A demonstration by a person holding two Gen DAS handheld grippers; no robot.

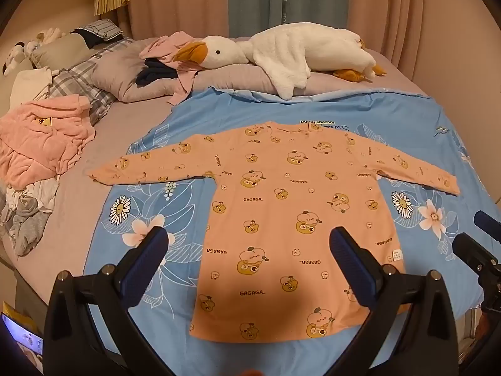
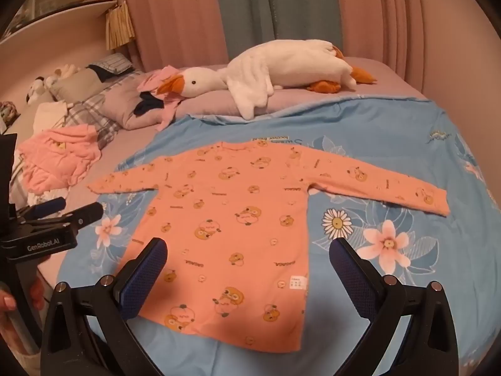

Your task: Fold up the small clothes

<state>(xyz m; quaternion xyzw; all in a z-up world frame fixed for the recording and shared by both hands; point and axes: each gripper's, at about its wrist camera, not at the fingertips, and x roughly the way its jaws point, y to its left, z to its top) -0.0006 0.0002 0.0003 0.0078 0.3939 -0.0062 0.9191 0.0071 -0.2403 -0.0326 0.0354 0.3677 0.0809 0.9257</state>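
Jaws on both your left gripper and right gripper stand wide and hold nothing, hovering over the hem of the orange shirt, which lies flat on the blue quilt with sleeves spread. No fold looks started, so you likely begin with a sleeve. "GAGAGA" repeats across the shirt.

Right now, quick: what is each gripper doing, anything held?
Left gripper: open, fingers wide apart, holding nothing, above the orange shirt.
Right gripper: open, holding nothing, above the same shirt.
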